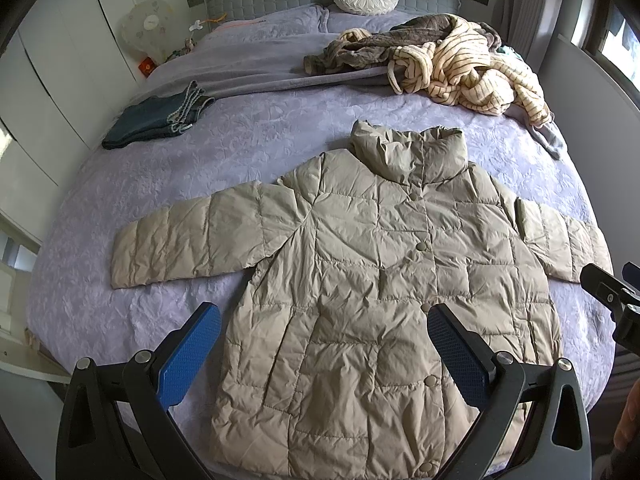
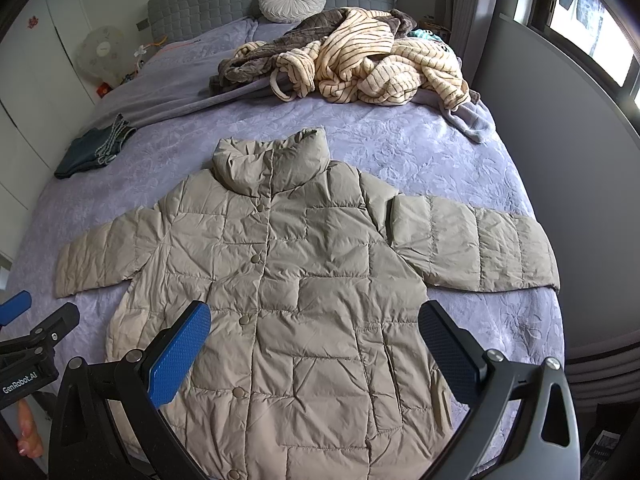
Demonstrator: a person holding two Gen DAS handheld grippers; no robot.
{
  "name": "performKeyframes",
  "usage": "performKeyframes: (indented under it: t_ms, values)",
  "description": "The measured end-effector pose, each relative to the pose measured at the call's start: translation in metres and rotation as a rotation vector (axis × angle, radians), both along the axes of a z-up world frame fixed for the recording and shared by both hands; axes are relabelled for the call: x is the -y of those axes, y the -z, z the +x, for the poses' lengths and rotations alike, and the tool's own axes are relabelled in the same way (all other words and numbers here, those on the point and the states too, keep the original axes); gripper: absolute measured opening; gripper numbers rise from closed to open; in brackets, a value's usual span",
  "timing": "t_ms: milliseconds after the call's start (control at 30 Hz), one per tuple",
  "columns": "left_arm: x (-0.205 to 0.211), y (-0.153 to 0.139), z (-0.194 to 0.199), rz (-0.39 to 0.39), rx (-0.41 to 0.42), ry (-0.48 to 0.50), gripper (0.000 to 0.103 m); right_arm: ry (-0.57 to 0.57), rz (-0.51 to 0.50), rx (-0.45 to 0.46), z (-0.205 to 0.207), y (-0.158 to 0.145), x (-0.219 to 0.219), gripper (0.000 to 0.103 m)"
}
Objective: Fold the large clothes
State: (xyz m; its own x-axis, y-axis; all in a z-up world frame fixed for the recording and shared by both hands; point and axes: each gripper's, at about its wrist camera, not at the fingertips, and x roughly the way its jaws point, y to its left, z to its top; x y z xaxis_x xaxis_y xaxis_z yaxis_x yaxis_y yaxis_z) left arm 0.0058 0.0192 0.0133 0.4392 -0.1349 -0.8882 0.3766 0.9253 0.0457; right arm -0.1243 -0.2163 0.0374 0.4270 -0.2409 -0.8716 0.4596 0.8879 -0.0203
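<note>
Both grippers, left [image 1: 324, 354] and right [image 2: 314, 350], hang released over jacket [image 1: 360, 280] at bed [image 1: 160, 184] foot edge; slick puffy shell may slip out mid-fold.

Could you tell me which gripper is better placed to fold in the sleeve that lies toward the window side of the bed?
Probably the right gripper: it is open and that sleeve lies on its side. The left gripper, also open, would have to cross the jacket.
</note>
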Motion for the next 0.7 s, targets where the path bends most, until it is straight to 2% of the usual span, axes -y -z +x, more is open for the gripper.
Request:
performKeyframes:
  t_ms: [700]
  values:
    - [0.0011,-0.0011,0.0017,0.001,-0.001,0.001,0.103,-0.004,-0.001,0.003,0.0001,-0.0013,-0.0001,0.103]
